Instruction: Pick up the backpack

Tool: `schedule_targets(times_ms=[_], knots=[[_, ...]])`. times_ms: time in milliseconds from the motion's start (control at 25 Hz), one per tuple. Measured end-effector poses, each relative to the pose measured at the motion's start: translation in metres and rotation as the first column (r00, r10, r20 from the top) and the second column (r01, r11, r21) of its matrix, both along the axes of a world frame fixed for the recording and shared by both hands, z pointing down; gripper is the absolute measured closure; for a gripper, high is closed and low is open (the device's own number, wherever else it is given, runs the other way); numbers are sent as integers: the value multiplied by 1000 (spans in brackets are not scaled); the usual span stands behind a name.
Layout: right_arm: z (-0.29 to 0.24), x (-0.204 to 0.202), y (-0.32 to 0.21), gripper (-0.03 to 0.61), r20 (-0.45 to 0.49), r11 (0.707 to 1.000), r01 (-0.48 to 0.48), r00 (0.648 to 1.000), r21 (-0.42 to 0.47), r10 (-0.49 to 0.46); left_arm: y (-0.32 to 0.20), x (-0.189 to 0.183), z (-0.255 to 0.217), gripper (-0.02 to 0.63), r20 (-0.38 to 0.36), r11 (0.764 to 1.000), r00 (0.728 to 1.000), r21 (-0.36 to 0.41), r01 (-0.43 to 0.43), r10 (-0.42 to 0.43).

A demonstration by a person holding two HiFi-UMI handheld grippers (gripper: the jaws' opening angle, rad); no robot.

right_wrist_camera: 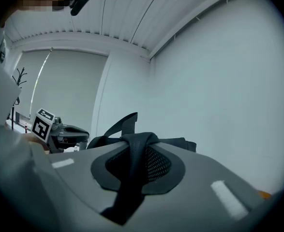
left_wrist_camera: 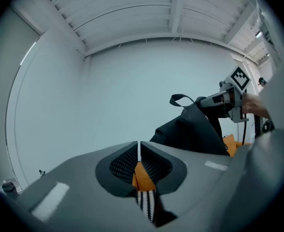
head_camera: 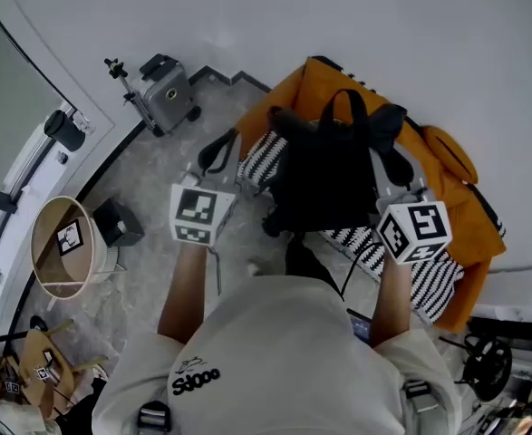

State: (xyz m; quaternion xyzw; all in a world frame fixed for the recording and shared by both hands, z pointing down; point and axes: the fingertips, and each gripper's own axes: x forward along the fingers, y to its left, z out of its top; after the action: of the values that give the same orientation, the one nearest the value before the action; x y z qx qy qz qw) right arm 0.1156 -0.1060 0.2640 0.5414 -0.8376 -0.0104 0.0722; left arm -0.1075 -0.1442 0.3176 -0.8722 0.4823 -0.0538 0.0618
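The black backpack [head_camera: 324, 175] hangs in the air between my two grippers, above an orange seat [head_camera: 447, 166]. In the right gripper view, the right gripper [right_wrist_camera: 138, 164] is shut on a black strap [right_wrist_camera: 134, 151] that runs through its pads; it shows in the head view beside the bag's right side [head_camera: 394, 188]. The left gripper [head_camera: 209, 175] sits at a looped shoulder strap [head_camera: 216, 150] on the bag's left. Its pads [left_wrist_camera: 140, 162] are pressed together, and a dark bit of strap shows beneath them. The bag [left_wrist_camera: 195, 129] and the right gripper [left_wrist_camera: 221, 100] appear in the left gripper view.
A black-and-white striped cushion [head_camera: 429, 284] lies on the orange seat. On the stone floor to the left stand a round wicker basket [head_camera: 62, 247], a small black box [head_camera: 118, 222] and a grey machine [head_camera: 168, 93]. A white wall stands behind.
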Motion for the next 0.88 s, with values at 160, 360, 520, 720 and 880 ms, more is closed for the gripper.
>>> schedule_targets(times_ms=[160,360,520,720,880], knots=[[-4,6,20,534,5,1000,-28,1000,-2,28,13,9,-13,588,14,999,999,29,-35,35],[-13,9,36,534,18,999,-38,999,9,38,22,15,-25,588,11,997,998,50,-59,59],[-19,7,43,534,29,999,-36,999,18,36,24,15,-29,588,12,996,997,56,-71,71],[-21,4,46,534,27,999,-21,999,33,20,26,21,-29,588,16,995,996,56,-83,82],[-21,2,44,534,21,999,-11,1000,38,10,25,21,-27,588,17,996,997,51,-78,77]])
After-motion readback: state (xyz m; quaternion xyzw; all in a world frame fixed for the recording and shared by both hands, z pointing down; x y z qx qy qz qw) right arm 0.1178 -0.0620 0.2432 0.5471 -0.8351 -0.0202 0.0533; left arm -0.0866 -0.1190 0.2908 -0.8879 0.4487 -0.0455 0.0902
